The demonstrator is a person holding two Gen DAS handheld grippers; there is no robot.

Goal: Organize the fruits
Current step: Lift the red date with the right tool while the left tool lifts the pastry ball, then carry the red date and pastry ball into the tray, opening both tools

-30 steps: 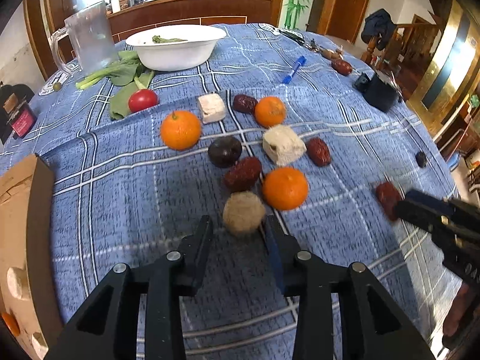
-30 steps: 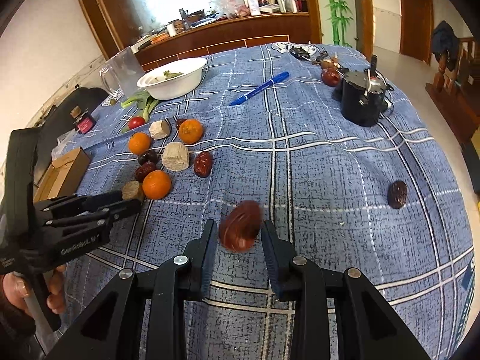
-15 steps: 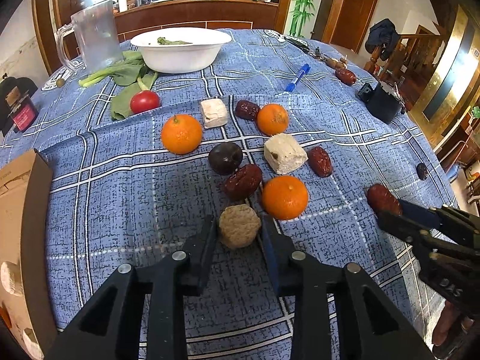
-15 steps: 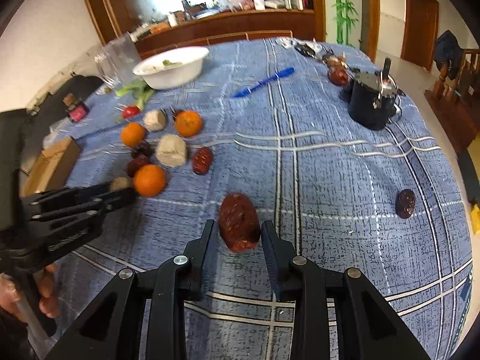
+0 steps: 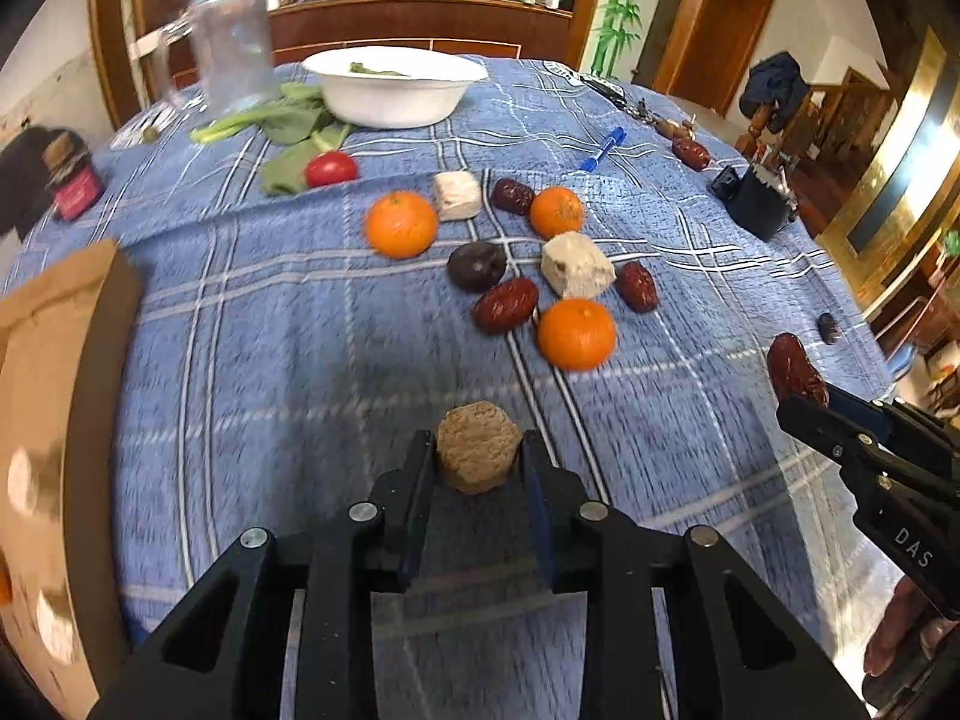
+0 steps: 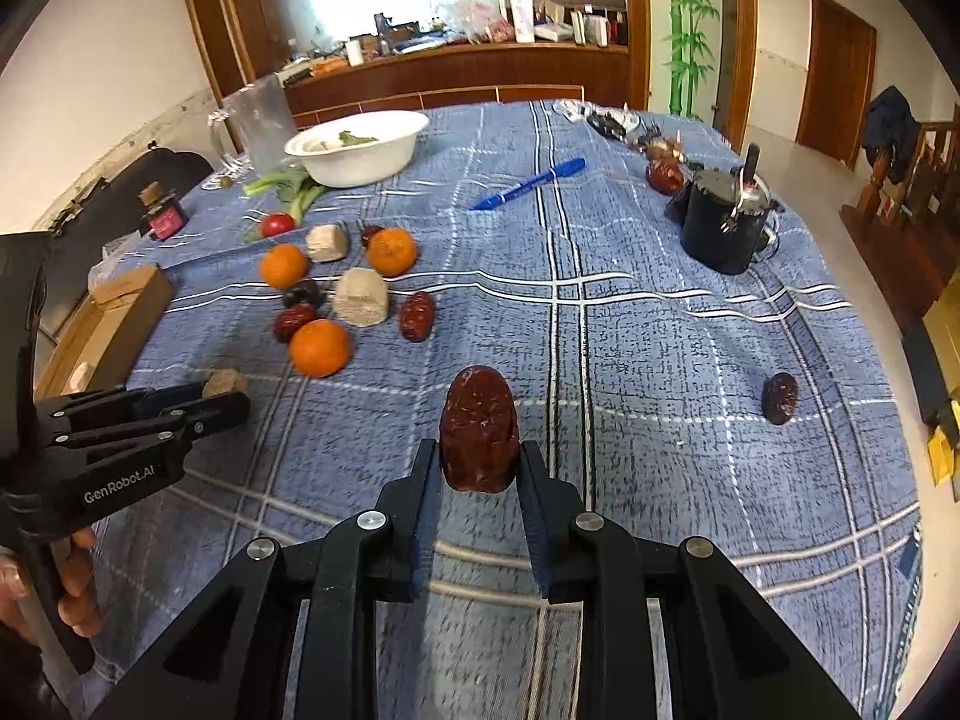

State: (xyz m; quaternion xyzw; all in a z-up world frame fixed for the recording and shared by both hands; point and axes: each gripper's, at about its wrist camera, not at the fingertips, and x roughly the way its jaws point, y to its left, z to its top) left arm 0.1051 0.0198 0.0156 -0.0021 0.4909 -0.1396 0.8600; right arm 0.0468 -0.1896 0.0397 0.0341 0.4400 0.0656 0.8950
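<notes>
A round tan cake (image 5: pixel 478 447) sits between the pads of my left gripper (image 5: pixel 477 439), whose jaws are closing on it just above the blue checked cloth (image 5: pixel 270 360). A wrinkled red date (image 6: pixel 478 420) stands upright in my right gripper (image 6: pixel 478 447), and those jaws are closing too. Each gripper shows in the other's view: the right gripper (image 5: pixel 801 405) with its date at the right edge, the left gripper (image 6: pixel 231 399) with the cake at the left. Beyond lies a cluster of oranges (image 5: pixel 576 333), dates (image 5: pixel 506 312), a dark plum (image 5: pixel 477 266) and pale blocks (image 5: pixel 576 271).
A cardboard box (image 5: pixel 60 360) stands at the table's left edge. At the back are a white bowl (image 5: pixel 393 87), greens, a tomato (image 5: pixel 330 168) and a clear jug (image 6: pixel 264 120). A blue pen (image 6: pixel 528 183), a black cup (image 6: pixel 723 228) and a lone dark date (image 6: pixel 780 397) lie to the right.
Both grippers closed tighter on their items. The left one drew the tan cake back from the orange and the date. The right one's date now stands upright, slightly raised.
</notes>
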